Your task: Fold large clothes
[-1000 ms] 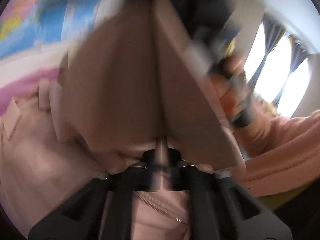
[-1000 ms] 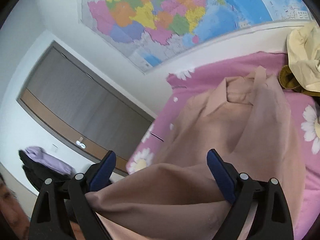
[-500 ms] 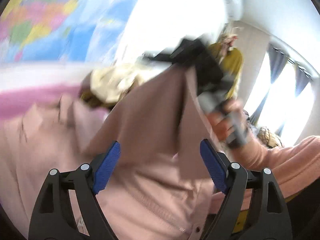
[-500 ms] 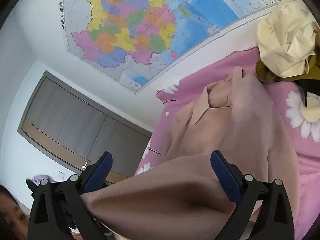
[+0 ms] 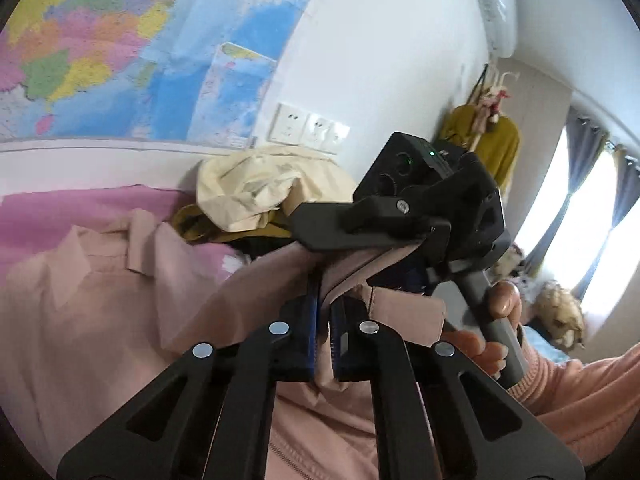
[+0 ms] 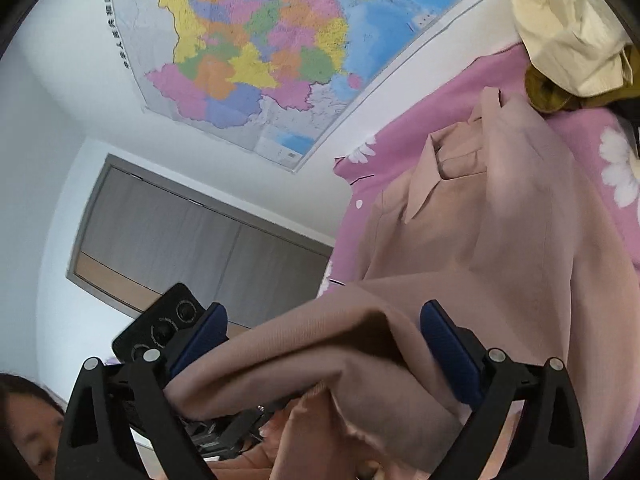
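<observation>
since half a second ago the left gripper (image 5: 325, 332) has gone from spread fingers to clenched on a fold of the pink jacket (image 5: 96, 320), and its view has swung right, so more of the wall and the cream clothes heap (image 5: 260, 188) shows.

left wrist view: the blue pads pinch a raised ridge of pink cloth. this ridge runs up and away from the fingers to the right gripper (image 5: 376, 248), which sits just beyond, so the two grippers are close together on one strip of fabric. the rest of the jacket lies flat on the pink bed sheet (image 5: 60, 212), collar at the far end towards the wall, zip running down below the fingers.

right wrist view: the right gripper (image 6: 324, 344) has its fingers spread wide, with a thick roll of jacket (image 6: 500, 240) draped between the pads, not squeezed. the jacket's long axis stretches ahead from the fingers to the collar, near the wall map (image 6: 256, 48). cloth looks soft, matte, fairly heavy and lightly creased. my guess is the coming move carries this lifted edge forward towards the collar, with the left hand leading.
</observation>
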{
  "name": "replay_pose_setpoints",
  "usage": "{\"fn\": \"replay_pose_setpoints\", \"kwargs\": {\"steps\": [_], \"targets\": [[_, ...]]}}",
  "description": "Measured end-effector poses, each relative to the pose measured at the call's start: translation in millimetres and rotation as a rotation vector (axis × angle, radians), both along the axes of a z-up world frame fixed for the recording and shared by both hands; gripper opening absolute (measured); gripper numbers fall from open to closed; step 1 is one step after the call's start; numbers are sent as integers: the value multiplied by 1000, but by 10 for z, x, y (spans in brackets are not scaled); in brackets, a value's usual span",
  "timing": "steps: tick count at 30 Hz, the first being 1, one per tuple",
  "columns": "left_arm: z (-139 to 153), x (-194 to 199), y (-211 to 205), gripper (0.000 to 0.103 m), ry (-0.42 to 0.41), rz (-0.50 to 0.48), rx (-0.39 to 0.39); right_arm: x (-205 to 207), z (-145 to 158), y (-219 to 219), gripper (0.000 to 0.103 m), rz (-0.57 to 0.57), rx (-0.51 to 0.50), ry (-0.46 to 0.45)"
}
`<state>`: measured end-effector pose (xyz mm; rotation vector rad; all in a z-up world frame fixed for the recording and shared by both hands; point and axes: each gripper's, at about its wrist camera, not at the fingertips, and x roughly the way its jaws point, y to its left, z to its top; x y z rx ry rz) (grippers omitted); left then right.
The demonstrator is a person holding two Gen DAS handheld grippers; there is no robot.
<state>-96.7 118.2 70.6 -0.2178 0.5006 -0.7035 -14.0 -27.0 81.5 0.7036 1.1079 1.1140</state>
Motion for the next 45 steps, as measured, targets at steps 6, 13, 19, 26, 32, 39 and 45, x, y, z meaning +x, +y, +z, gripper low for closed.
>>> {"fn": "replay_pose_setpoints", "kwargs": {"steps": [6,13,19,26,32,39,45], "targets": [[-13,-191,-254,4,-21,-141,29,67,-27,-28,95,-20,50,-21],[-37,-281,-184,4,-3,-224,-47,135,-113,-3,95,12,14,8],[-172,-320,-297,4,34,-249,2,171,-95,-43,41,14,75,22],[-444,-343,-52,6,94,-233,20,141,96,-419,97,-110,45,-107],[-854,-507,681,26,214,-76,29,110,42,-553,97,-137,-272,-302],[-1049,-590,1400,90,322,110,-120,616,-755,-294,96,-99,-534,-216],[-1069,-445,1047,95,360,84,21,1123,-1083,17,95,-100,-577,-172]]}}
